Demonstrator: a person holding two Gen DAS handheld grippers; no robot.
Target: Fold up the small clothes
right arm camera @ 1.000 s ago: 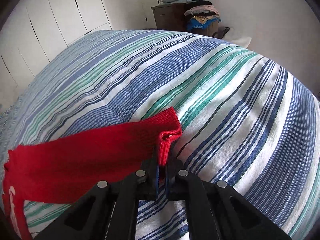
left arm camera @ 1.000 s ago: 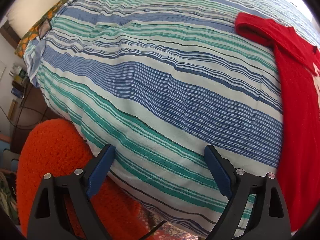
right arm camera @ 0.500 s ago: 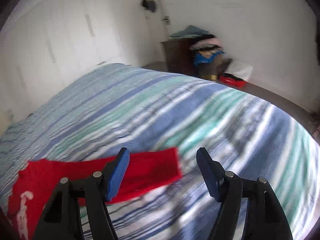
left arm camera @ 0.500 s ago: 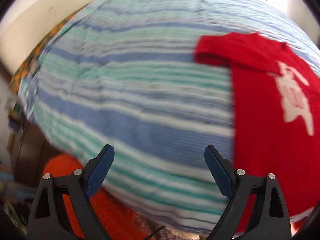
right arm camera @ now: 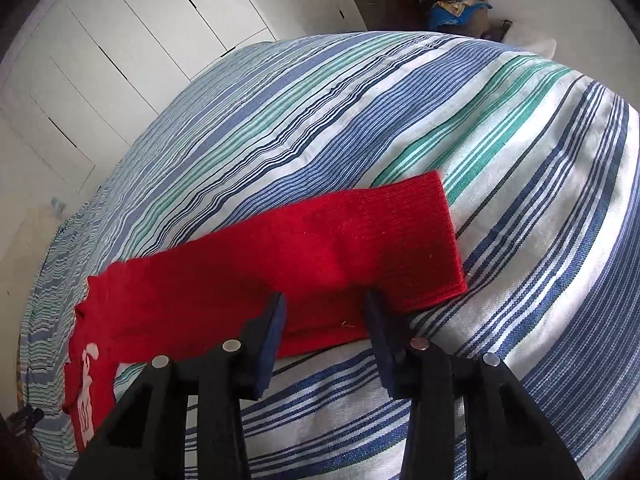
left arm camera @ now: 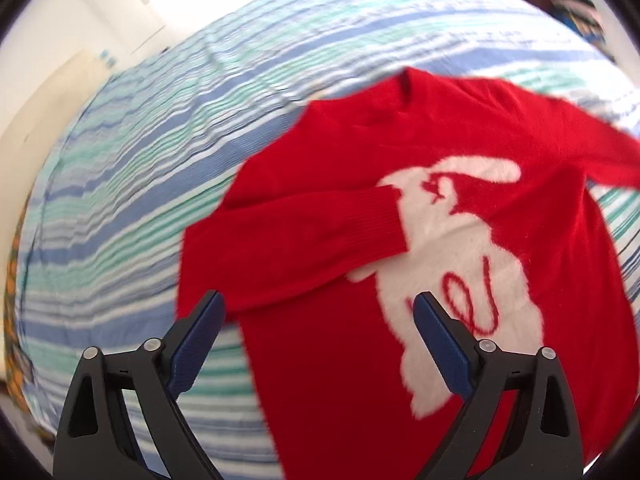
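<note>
Red sweater [left arm camera: 400, 208] flat on striped bed [right arm camera: 360, 120], collar toward far edge, one sleeve [right arm camera: 320, 248] stretched sideways. Left gripper [left arm camera: 318, 312] fingers wide; right gripper [right arm camera: 326, 312] fingers, just been closing, half-open over sleeve, gripping nothing

Bright daylight, motion blur in left view, sharp right view, fisheye-bent edges

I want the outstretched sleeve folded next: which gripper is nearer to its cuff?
Right. The right gripper hangs open just over the outstretched sleeve beside its cuff; the left gripper is open over the sweater's body, near the folded-in sleeve.
</note>
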